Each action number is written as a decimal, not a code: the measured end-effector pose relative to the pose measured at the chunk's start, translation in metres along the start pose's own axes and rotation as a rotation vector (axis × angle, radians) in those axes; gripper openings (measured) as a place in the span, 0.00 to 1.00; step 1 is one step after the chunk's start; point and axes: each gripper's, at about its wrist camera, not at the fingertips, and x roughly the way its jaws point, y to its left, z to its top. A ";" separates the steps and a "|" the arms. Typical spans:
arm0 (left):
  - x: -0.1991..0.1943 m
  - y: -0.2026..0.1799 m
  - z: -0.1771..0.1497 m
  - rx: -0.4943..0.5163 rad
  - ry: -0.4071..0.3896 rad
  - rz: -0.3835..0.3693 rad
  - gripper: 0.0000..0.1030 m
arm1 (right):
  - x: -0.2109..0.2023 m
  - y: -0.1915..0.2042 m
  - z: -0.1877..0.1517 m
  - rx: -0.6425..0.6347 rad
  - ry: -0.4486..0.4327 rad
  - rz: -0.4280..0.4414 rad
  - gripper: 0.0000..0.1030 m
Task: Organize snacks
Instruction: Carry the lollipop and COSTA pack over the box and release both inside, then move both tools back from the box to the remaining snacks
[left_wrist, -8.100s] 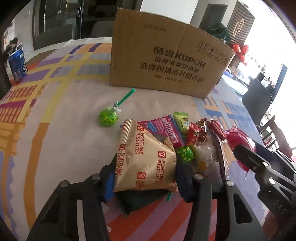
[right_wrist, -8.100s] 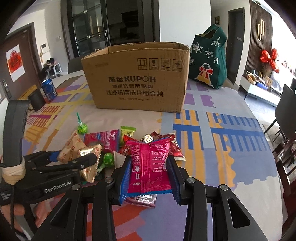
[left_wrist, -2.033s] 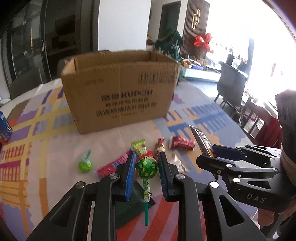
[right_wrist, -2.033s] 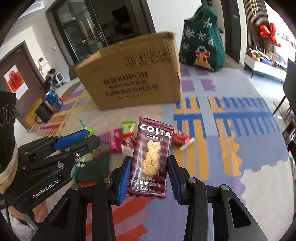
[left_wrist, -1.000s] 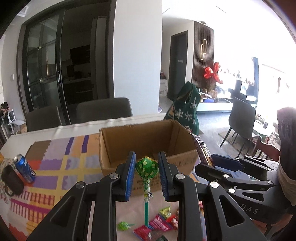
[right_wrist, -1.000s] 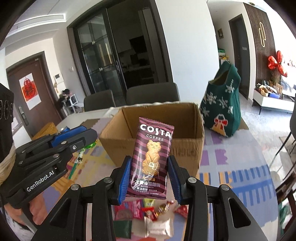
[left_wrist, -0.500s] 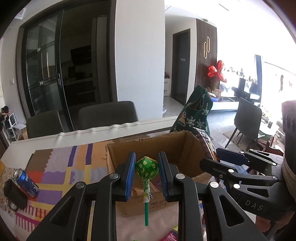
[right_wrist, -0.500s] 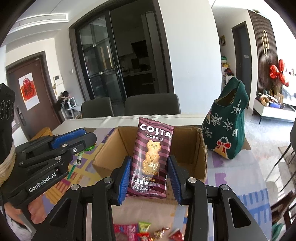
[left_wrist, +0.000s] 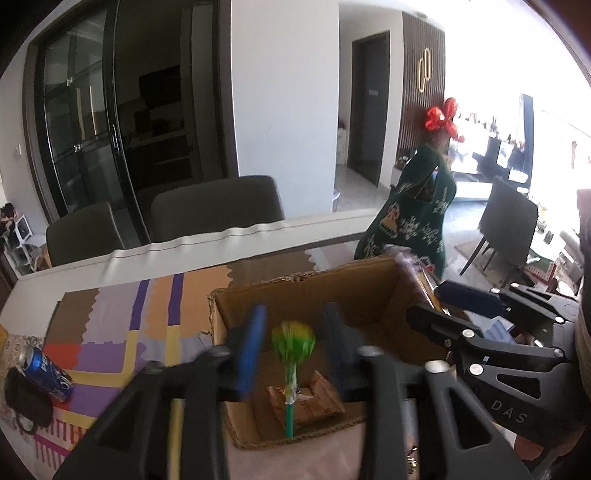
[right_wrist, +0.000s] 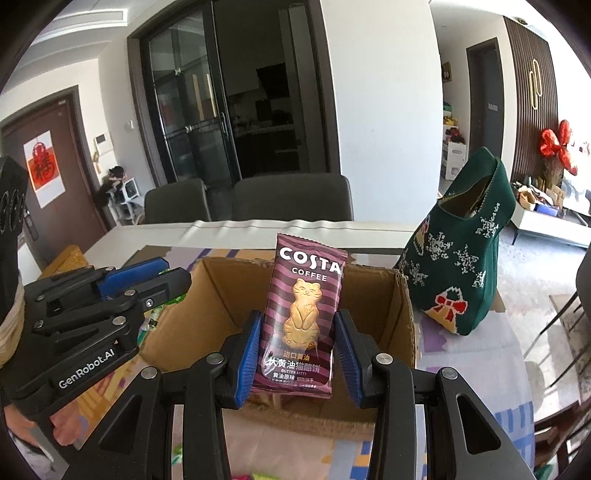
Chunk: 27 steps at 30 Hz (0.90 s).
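My left gripper (left_wrist: 293, 345) is open over the cardboard box (left_wrist: 369, 288). The green lollipop (left_wrist: 293, 341) hangs between the spread blue pads, free of them and blurred, its stick pointing down into the box. A tan biscuit packet (left_wrist: 317, 400) lies on the box floor. My right gripper (right_wrist: 300, 349) is shut on a maroon Costa Coffee biscuit packet (right_wrist: 304, 310), held upright over the near wall of the box (right_wrist: 221, 291). The left gripper shows in the right wrist view (right_wrist: 147, 280), and the right gripper in the left wrist view (left_wrist: 439, 310).
A green Christmas bag (right_wrist: 465, 251) stands right of the box. A blue can (left_wrist: 46, 373) and a dark object (left_wrist: 26, 400) lie at the table's left. Grey chairs (right_wrist: 291, 203) stand behind the table. Loose snacks show at the bottom edge (right_wrist: 266, 474).
My left gripper has opened and let go of the lollipop over the box. Both grippers have moved further over the box. The right gripper still holds the Costa packet.
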 end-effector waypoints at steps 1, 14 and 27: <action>-0.002 0.000 0.000 0.001 -0.014 0.031 0.59 | 0.002 0.000 0.001 -0.001 0.001 -0.008 0.40; -0.068 -0.010 -0.026 0.014 -0.097 0.097 0.69 | -0.034 -0.001 -0.018 0.011 -0.039 -0.030 0.61; -0.129 -0.021 -0.070 -0.006 -0.126 0.073 0.73 | -0.095 0.022 -0.053 -0.042 -0.102 -0.018 0.69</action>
